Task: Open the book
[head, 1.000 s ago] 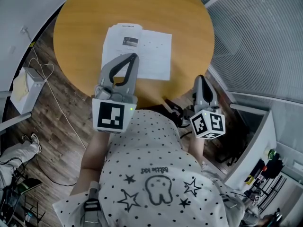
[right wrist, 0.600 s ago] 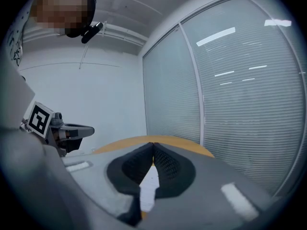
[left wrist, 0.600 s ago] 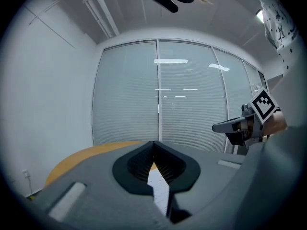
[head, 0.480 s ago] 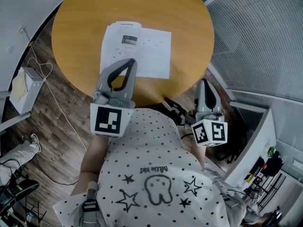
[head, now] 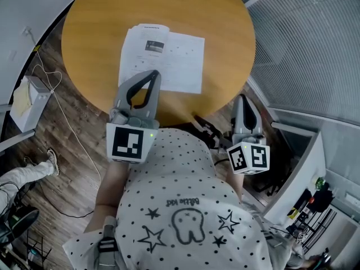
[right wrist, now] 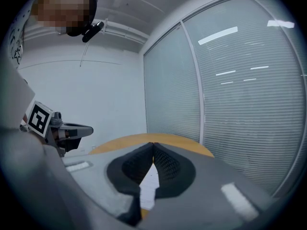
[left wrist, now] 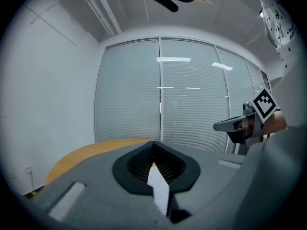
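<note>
Right, biggest item first: round light-wood table fills the upper half of the head view. Dark wood-plank floor runs down the left side. My white shirt with black dots and stars takes the bottom centre.

White paper book lies flat on the table, upper centre of the frame. Two pale pages show side by side, and the left one has a small dark picture near its top.

Grey left tongs sit centre-left, tips over the book's lower left page. Jaws fully together, nothing between them, confirmed in the left gripper view. White page shows through the gap under the pads. Contact with the page: can't tell.

Grey right tongs sit right of centre, off the table's lower right edge and well apart from the book. Jaws also pressed together and empty.

Black-and-white marker cubes: left cube, right cube, both close to my shirt.

Small white box stands on the floor at the left edge.
</note>
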`<state>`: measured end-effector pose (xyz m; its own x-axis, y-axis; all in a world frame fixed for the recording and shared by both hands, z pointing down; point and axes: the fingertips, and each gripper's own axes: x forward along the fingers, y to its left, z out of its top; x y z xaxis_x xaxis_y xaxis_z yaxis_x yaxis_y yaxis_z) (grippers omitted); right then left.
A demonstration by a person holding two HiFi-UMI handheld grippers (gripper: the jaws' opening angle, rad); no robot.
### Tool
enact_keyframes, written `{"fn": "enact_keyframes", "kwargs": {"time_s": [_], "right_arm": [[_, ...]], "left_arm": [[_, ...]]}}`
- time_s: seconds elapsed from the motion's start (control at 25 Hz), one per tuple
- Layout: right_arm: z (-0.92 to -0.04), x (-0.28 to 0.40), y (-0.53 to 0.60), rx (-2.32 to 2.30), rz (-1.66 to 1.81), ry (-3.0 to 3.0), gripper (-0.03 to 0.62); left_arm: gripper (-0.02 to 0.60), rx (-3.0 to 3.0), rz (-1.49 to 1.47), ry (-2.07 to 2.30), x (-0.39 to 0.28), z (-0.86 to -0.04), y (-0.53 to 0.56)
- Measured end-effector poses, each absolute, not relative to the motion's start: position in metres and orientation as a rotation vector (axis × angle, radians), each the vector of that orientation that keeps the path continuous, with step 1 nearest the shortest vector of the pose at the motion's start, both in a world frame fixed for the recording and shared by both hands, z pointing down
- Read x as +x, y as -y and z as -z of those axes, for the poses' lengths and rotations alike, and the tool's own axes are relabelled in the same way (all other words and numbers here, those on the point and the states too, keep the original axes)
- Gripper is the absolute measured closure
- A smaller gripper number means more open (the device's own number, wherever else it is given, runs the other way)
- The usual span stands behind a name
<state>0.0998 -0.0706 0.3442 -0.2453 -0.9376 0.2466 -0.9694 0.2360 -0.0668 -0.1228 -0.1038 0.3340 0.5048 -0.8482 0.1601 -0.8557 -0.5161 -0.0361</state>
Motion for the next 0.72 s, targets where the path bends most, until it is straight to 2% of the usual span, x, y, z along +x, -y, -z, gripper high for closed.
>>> {"fn": "enact_keyframes", "kwargs": {"time_s": [0.72], "right_arm": [[-0.349,0.100,0.071,1.798,-0.313,2.357,0.589]], "left_arm": [[0.572,2.660,-0.345,1.519,-0.122,-0.352,0.104]]}}
